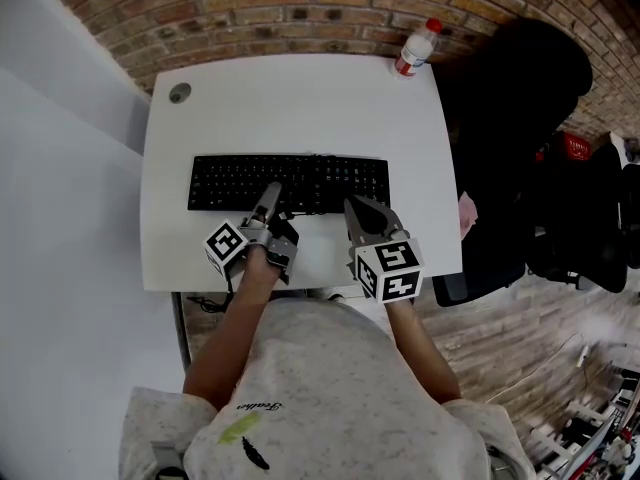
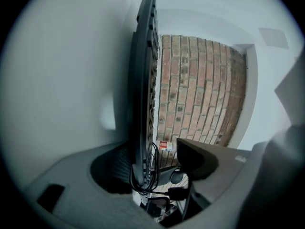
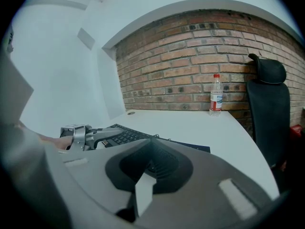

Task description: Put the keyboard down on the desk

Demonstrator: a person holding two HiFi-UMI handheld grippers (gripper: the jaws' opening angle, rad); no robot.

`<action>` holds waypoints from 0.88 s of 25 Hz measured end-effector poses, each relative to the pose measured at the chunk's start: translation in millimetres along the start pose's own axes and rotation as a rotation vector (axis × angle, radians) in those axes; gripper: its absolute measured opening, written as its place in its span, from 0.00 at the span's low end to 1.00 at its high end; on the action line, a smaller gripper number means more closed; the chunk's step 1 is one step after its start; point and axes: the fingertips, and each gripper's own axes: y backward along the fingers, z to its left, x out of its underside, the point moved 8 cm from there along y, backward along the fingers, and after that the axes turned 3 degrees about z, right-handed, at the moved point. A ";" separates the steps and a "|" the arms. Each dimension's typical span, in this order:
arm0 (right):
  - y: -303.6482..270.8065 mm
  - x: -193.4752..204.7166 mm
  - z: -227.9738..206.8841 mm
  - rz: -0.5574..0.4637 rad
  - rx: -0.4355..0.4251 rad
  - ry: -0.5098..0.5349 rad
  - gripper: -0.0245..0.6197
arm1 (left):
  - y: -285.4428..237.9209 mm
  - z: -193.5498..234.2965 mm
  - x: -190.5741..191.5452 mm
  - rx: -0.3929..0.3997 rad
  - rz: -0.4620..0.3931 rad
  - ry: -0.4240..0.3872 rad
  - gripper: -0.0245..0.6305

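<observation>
A black keyboard [image 1: 290,182] lies flat on the white desk [image 1: 300,108], lengthwise across its middle. My left gripper [image 1: 272,196] reaches over the keyboard's front edge. In the left gripper view that edge [image 2: 143,104] stands between the jaws, and the left gripper [image 2: 150,156] is open: its right-hand finger [image 2: 193,154] stands apart from the keys, with a gap showing. A black cable [image 2: 153,173] loops by the keyboard's near end. My right gripper [image 1: 352,208] rests just right of it at the same front edge, shut and empty [image 3: 152,142], with the keyboard [image 3: 128,136] beyond its tips.
A plastic bottle with a red cap [image 1: 417,46] stands at the desk's far right corner, against the brick wall. A black office chair [image 1: 520,118] is close by the desk's right side. A round cable hole [image 1: 180,93] sits at the far left corner.
</observation>
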 end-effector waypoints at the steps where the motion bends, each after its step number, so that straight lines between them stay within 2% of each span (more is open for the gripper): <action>1: 1.1 0.7 0.4 0.001 -0.002 0.000 0.06 | 0.5 -0.3 0.2 -0.006 0.000 0.000 0.45; 11: 11.6 8.0 4.0 -0.015 -0.020 0.003 0.06 | -1.6 -10.2 6.2 -0.092 0.044 -0.023 0.61; 22: 24.0 18.5 -0.6 -0.026 -0.037 0.003 0.06 | 1.7 -7.1 18.7 -0.142 0.102 -0.020 0.62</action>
